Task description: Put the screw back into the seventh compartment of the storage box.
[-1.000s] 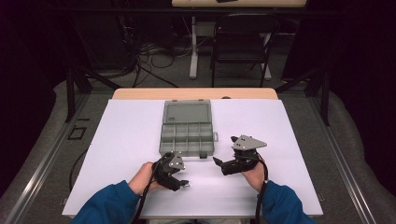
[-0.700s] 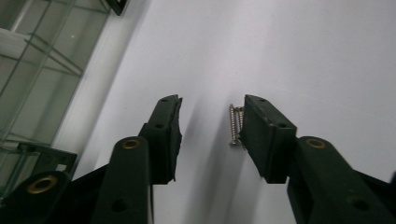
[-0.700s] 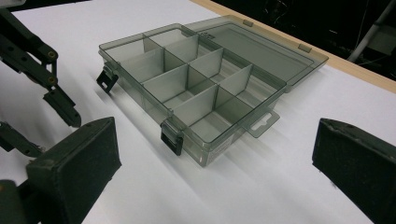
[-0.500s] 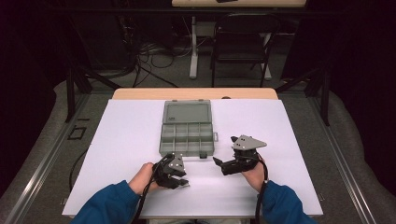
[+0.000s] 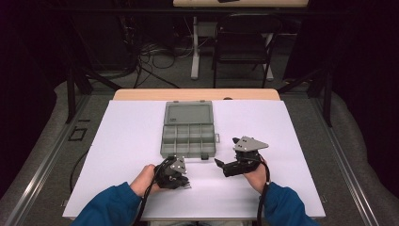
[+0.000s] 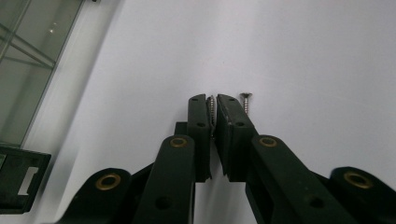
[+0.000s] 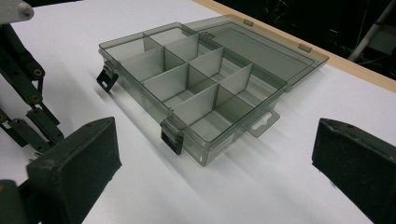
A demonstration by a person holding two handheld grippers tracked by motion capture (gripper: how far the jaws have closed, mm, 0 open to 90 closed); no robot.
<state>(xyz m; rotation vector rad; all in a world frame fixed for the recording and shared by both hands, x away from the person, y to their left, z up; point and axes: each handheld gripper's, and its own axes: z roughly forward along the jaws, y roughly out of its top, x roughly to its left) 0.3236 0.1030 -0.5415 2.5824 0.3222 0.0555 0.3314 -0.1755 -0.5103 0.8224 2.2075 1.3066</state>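
Observation:
On the white table cover, my left gripper (image 6: pixel 214 99) has just been closing its jaws, and its pads now pinch a small silver screw (image 6: pixel 212 108) standing upright between them. A second screw (image 6: pixel 246 102) lies loose on the cover just beside one jaw. From above, the left gripper (image 5: pixel 181 181) points down near the table's front edge. My right gripper (image 5: pixel 220 165) hovers to its right with its jaws wide open (image 7: pixel 215 158) and nothing between them. It faces the open grey organizer box (image 7: pixel 196 79).
The organizer box (image 5: pixel 188 129) sits mid-table with its lid folded back and its compartments look bare; its corner shows in the left gripper view (image 6: pixel 28 56). White cover (image 5: pixel 291 141) stretches on both sides. A chair (image 5: pixel 242 42) and cables stand beyond the table's far edge.
The left gripper's jaws have come together on the screw. Both hands have kept their places, and the right gripper has stayed open.

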